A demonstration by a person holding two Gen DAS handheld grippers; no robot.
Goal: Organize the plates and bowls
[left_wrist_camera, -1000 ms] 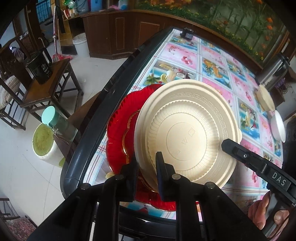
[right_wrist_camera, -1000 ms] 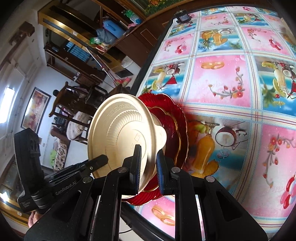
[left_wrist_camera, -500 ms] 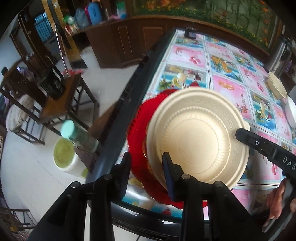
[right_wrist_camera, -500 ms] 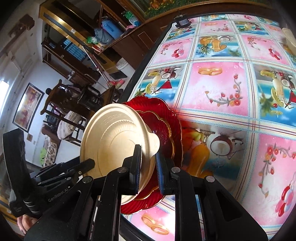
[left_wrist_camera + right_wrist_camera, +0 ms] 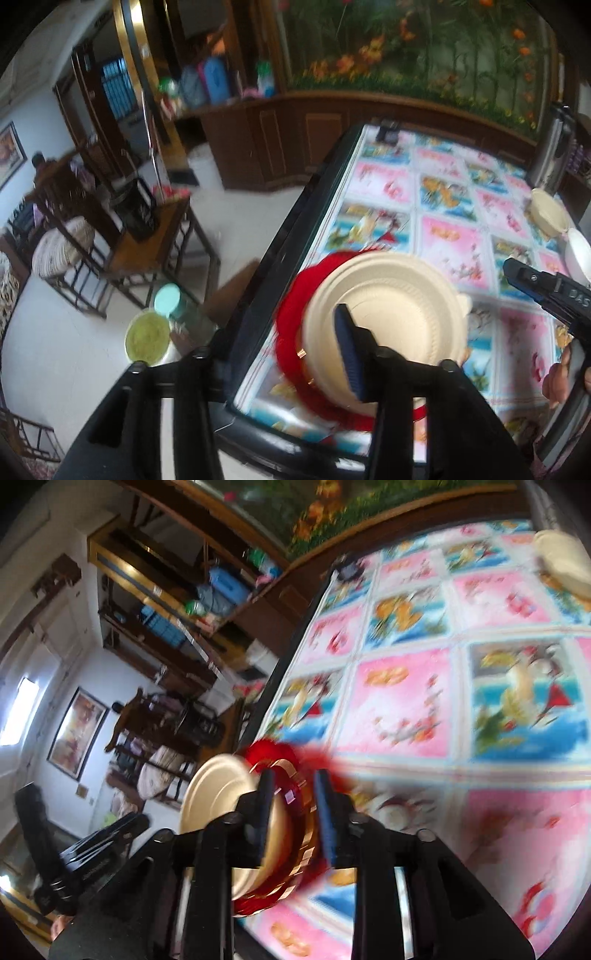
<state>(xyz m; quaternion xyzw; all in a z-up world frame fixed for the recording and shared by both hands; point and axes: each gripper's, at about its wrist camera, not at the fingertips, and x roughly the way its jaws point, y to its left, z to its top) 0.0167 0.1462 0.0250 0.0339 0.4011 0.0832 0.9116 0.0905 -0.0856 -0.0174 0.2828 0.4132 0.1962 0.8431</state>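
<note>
The cream plate (image 5: 388, 314) lies upside down on a red plate (image 5: 291, 314) in the lower middle of the left wrist view, near the dark edge of the table (image 5: 280, 236) with its pink and blue picture cloth. The left gripper (image 5: 273, 354) is released: its fingers stand wide apart, one over the cream plate's rim, and they grasp nothing. In the right wrist view the right gripper (image 5: 293, 805) has its fingers on both sides of the stacked plates' edge, not pressed together; the blur hides whether they touch. Two pale bowls (image 5: 550, 214) sit at the right edge.
</note>
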